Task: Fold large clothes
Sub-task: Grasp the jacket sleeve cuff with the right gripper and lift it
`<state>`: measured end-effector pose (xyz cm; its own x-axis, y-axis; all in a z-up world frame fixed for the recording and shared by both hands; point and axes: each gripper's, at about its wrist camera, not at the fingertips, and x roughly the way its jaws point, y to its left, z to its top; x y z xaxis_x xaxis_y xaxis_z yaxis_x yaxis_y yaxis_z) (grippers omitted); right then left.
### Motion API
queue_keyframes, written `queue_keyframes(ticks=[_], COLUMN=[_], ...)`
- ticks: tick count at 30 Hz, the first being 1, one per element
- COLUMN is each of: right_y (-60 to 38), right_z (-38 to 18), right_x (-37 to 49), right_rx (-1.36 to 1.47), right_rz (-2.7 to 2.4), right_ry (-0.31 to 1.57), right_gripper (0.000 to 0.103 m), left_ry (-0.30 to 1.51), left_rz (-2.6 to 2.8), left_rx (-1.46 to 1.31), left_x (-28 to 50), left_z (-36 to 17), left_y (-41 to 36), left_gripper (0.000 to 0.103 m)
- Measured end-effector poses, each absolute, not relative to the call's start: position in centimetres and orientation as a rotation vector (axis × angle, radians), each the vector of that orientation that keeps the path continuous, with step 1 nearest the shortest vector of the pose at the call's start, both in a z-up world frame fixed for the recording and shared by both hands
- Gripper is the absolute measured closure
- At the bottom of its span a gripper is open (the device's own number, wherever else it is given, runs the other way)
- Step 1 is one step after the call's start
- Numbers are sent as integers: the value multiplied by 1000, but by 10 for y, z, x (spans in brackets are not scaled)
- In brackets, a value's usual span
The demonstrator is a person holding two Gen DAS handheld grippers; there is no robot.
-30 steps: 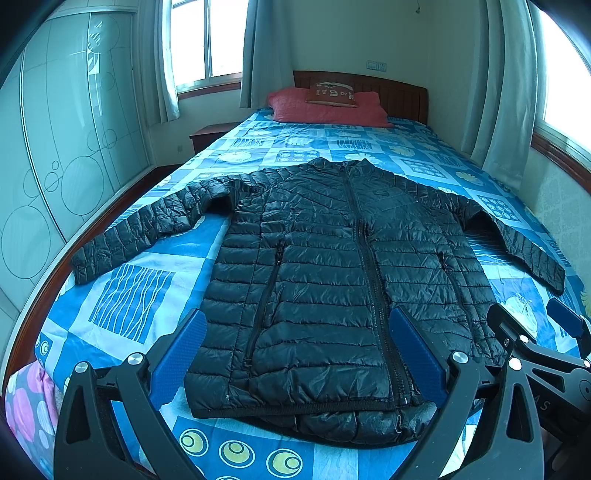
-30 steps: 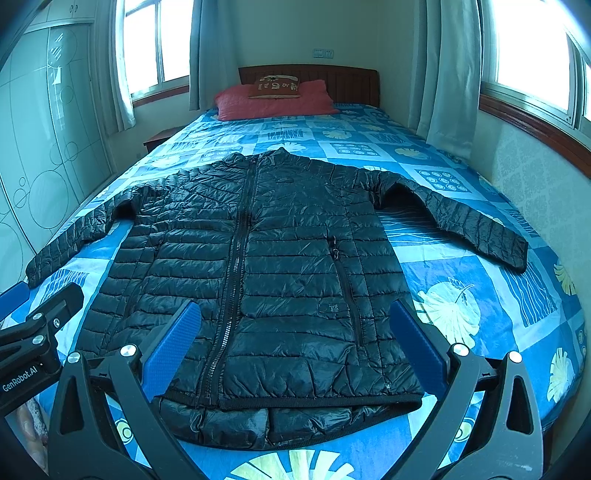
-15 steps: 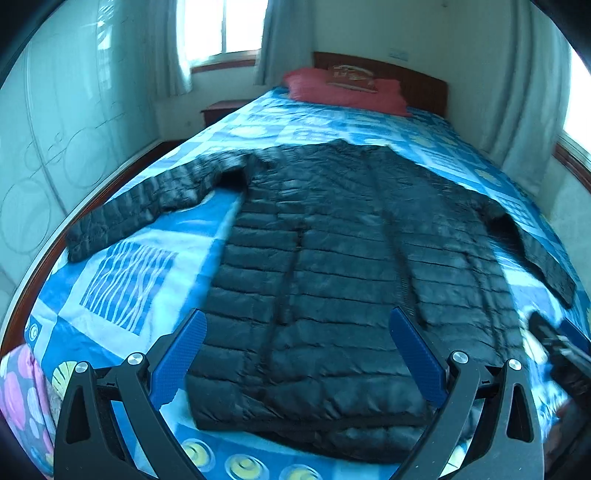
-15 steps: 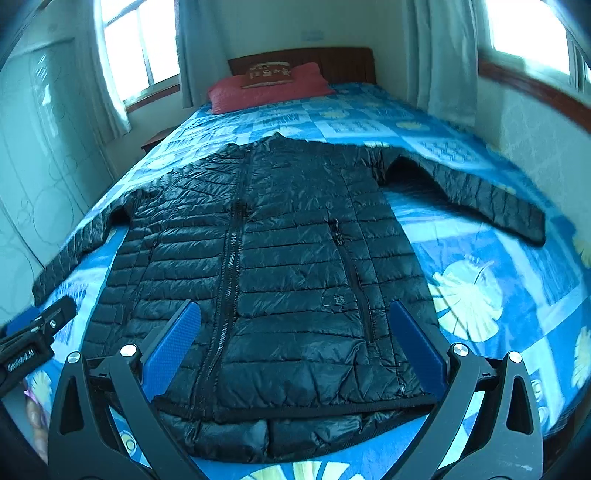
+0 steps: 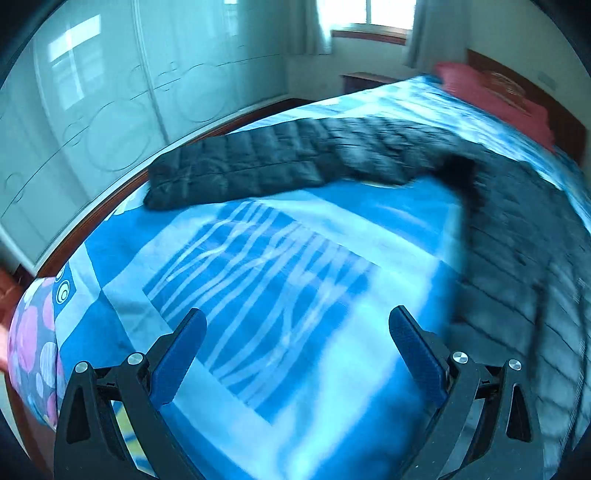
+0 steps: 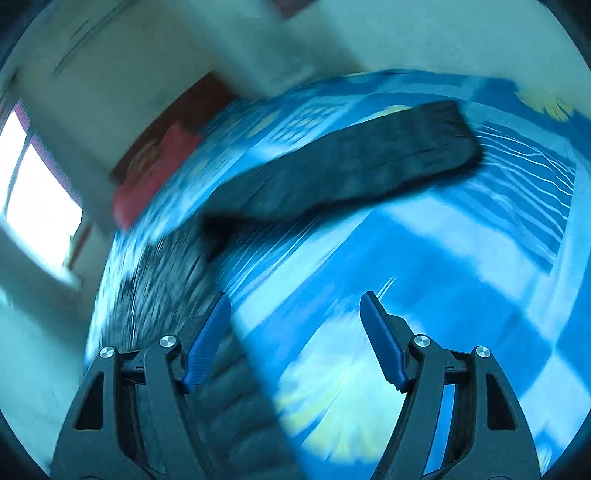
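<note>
On the bed (image 5: 258,280), a blue quilt (image 5: 332,369) printed with white stripes and pale squares, smooth and flat, a dark wooden frame along the edge. Beyond the bed, frosted wardrobe doors (image 5: 110,110) etched with circles, a bright window (image 5: 369,14) with pale curtains, a red pillow (image 5: 487,92) against a wooden headboard. Spread flat on the bed, a black quilted jacket (image 5: 517,236), puffy and stitched in narrow bands, one sleeve (image 5: 258,162) stretched toward the wardrobe side, the other sleeve (image 6: 351,162) lying across the quilt in the right view. Above bare quilt beside the jacket, left claw (image 5: 297,328) spread wide, nothing between its blue ribbed pads (image 5: 181,354). Over the bed by the jacket's edge, right claw (image 6: 295,321) closing, jaws apart, nothing between them. Both views blurred.
</note>
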<state>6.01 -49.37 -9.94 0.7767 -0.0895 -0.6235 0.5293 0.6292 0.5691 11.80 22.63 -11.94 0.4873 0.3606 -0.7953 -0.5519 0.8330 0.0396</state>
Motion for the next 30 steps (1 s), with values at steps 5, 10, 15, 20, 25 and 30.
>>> queue_keyframes(ticks=[5, 10, 15, 20, 25, 30], right_y=[-589, -635, -647, -670, -649, -571], right_z=[-139, -162, -160, -177, -148, -80], right_x=[62, 66, 81, 90, 97, 148], right_rx=[1052, 1127, 1057, 1098, 995, 732], right_rz=[-475, -507, -553, -581, -591, -430], right_ry=[487, 379, 322, 330, 295, 275], right_gripper=[30, 31, 39, 90, 97, 98], left_ry=[924, 937, 930, 903, 892, 892], left_rz=[598, 665, 697, 679, 685, 692], left_rx=[-342, -335, -275, -313, -302, -291], left_x=[127, 132, 138, 135, 132, 131], left_z=[-138, -152, -153, -158, -158, -159], left_y=[247, 247, 238, 245, 243, 241], left_gripper=[5, 5, 4, 4, 4, 4])
